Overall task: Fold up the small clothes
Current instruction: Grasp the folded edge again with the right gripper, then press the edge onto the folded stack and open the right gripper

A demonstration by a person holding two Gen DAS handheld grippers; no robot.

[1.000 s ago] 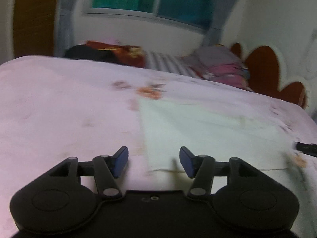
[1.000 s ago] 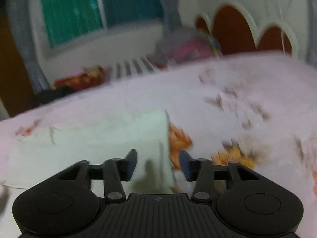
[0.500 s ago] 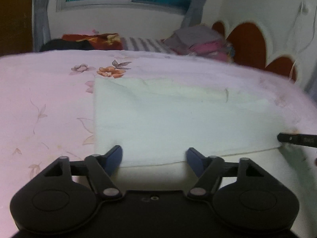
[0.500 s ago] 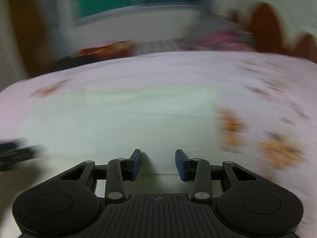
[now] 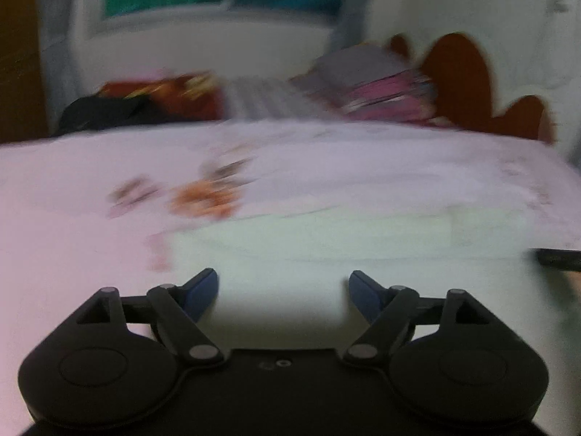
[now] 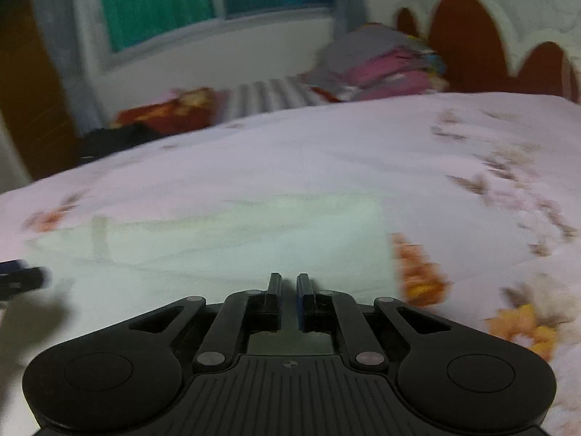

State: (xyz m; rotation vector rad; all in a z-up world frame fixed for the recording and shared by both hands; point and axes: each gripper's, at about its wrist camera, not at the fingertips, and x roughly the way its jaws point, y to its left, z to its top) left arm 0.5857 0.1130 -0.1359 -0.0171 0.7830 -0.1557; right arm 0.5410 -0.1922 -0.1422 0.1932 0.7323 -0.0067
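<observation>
A pale, cream-coloured cloth [image 5: 345, 243] lies flat on the pink flowered bedsheet [image 5: 72, 254]. My left gripper [image 5: 283, 287] hovers low over the cloth's near left part. Its blue-padded jaws are wide and still opening, with cloth below them and nothing pinched. In the right wrist view the same cloth [image 6: 218, 247] spreads ahead. My right gripper [image 6: 289, 283] sits at the cloth's near edge, its pads pinched together on the fabric. Each gripper shows as a dark tip at the edge of the other's view: the right gripper [image 5: 559, 259], the left gripper [image 6: 21, 276].
A stack of folded clothes [image 6: 381, 65] rests against the red-brown scalloped headboard [image 6: 468, 36] at the far side of the bed. A striped cloth [image 6: 268, 94] and dark and red garments [image 5: 138, 105] lie beneath the window. Orange flower prints [image 6: 421, 276] mark the sheet beside the cloth.
The right jaws went from half open to pinched together at the cloth's near edge. The left jaws spread wider. Both views slid across the cloth and sank a little closer to it.
</observation>
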